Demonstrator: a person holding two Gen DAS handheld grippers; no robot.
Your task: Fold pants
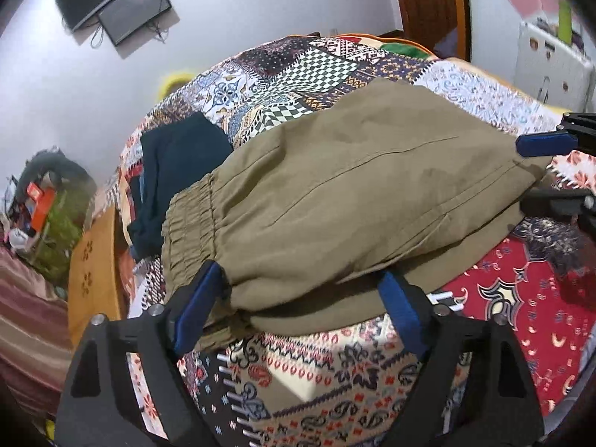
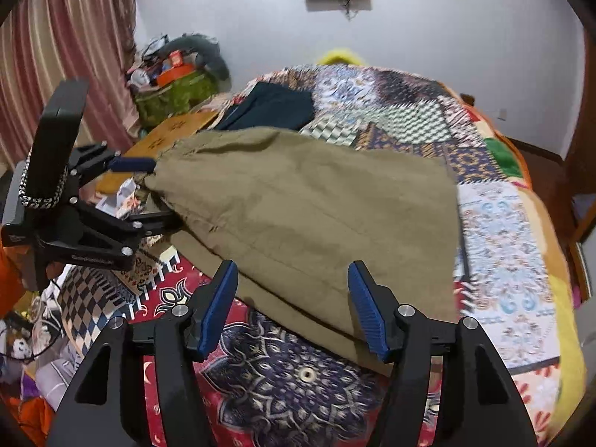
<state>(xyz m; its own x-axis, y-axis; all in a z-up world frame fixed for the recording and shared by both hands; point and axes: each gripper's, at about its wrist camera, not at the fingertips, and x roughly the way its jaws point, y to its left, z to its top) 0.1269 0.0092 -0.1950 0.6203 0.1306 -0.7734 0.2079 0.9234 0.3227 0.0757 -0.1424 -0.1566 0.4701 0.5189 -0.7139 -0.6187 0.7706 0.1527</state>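
Note:
Olive-khaki pants [image 1: 335, 201] lie folded on a patchwork bedspread [image 1: 298, 372], elastic waistband at the left end; they also show in the right wrist view [image 2: 316, 208]. My left gripper [image 1: 301, 290] is open, its blue pads either side of the near edge at the waistband end. My right gripper [image 2: 294, 290] is open, its pads straddling the near edge at the other end. The left gripper also shows in the right wrist view [image 2: 152, 190], jaws apart at the waistband corner. The right gripper shows at the right edge of the left wrist view [image 1: 540, 167].
A folded dark navy garment [image 1: 175, 171] lies on the bed beyond the waistband. A wooden bed frame edge [image 1: 93, 268] is on the left. A cluttered green basket [image 2: 171, 89] and a curtain [image 2: 67, 56] stand by the wall.

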